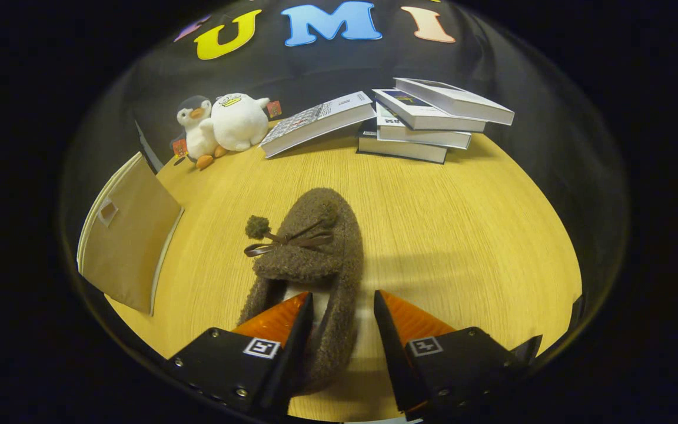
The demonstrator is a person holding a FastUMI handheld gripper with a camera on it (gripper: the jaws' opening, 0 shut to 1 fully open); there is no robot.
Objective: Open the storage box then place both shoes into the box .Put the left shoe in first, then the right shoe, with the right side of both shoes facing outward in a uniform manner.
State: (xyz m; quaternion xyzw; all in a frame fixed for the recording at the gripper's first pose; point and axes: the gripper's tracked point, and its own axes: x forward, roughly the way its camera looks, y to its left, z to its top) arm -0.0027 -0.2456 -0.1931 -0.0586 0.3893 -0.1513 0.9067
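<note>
In the gripper view, the gripper is straddling the fuzzy brown bow-tied slipper, fingers narrowly apart around its right wall (contact uncertain). The tan fabric storage box is sitting at ten o'clock; no writing is reading clearly.

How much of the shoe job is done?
The storage box shows a flap hanging open. In hand: the gripper straddles the side wall of a fuzzy brown shoe on the table, one finger inside it, jaws not yet closed. Still left: putting the shoes inside.
</note>
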